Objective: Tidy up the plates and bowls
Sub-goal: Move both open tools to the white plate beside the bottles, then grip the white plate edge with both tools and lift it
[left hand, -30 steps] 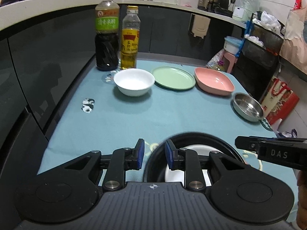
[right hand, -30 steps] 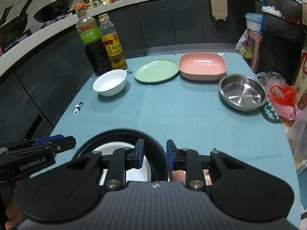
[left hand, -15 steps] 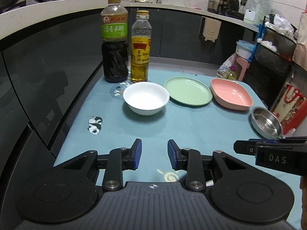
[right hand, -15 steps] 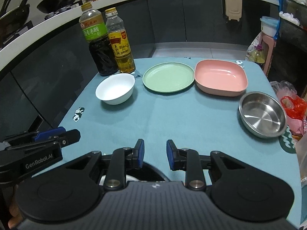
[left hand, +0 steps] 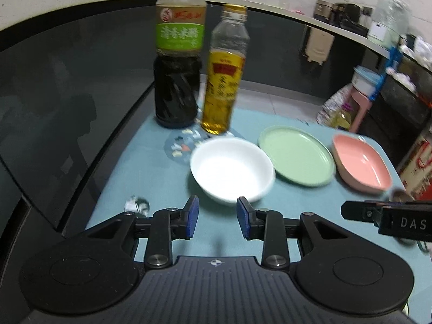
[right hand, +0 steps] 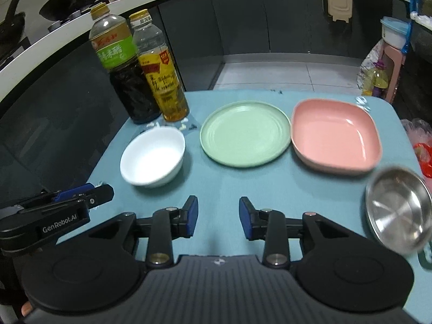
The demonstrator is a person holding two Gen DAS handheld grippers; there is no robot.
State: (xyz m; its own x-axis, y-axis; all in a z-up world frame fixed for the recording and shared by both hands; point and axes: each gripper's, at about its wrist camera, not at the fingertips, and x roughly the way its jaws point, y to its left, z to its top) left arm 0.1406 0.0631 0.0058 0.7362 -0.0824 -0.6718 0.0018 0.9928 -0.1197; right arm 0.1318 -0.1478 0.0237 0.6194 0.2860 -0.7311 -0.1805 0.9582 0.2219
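The white bowl (left hand: pixel 232 171) is sitting just ahead of the left gripper (left hand: pixel 217 217); only the right gripper (right hand: pixel 218 217) view is showing the whole steel bowl (right hand: pixel 398 209). Both grippers are gaping, empty.

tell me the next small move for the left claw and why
Probably ease the left claw forward and down onto the near rim of the white bowl. Its jaws are open and empty, the bowl sits just ahead of them, and no dish on the table is stacked yet.
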